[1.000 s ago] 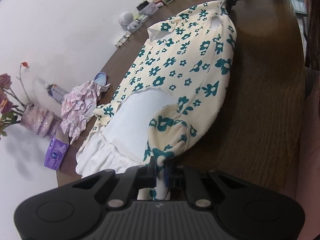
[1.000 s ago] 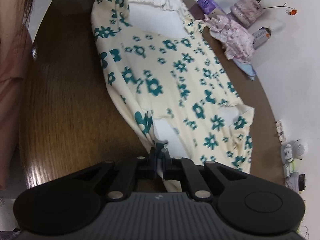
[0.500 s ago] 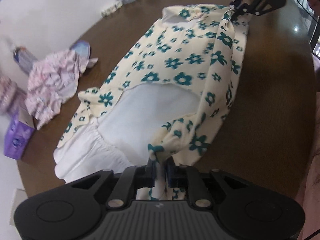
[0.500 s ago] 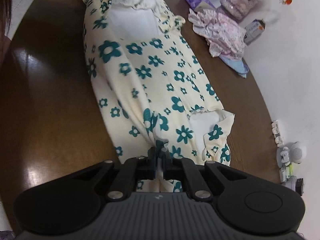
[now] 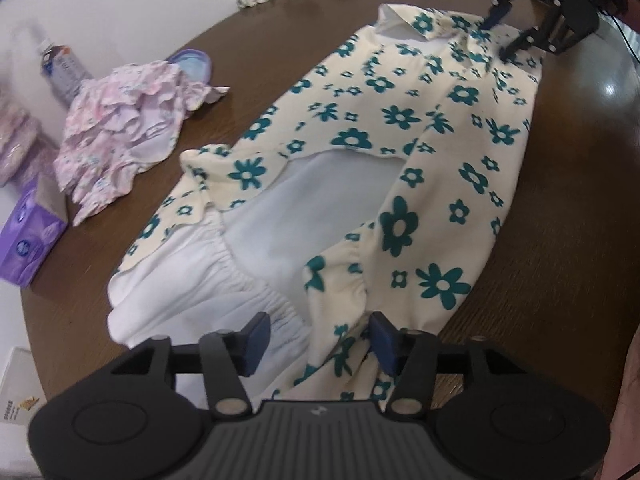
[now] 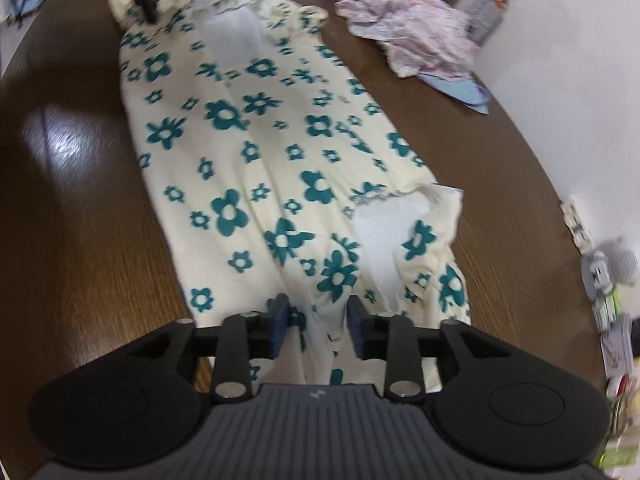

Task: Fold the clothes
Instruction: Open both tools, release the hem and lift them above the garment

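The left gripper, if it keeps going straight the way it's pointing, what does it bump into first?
Probably the flowered garment: the left gripper has just been opening its jaws, and the cloth lies loose between them, right below. Under that is the wooden table.

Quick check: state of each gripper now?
Left gripper: jaws just opened, floral garment loose between them.
Right gripper: jaws just opened, garment released.

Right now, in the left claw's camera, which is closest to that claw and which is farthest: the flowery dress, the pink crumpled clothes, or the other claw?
1. The flowery dress is nearest, lying between the open fingers of the left claw.
2. The pink crumpled clothes lie farther off, to the left on the table.
3. The other claw is farthest, at the dress's far end, top right.
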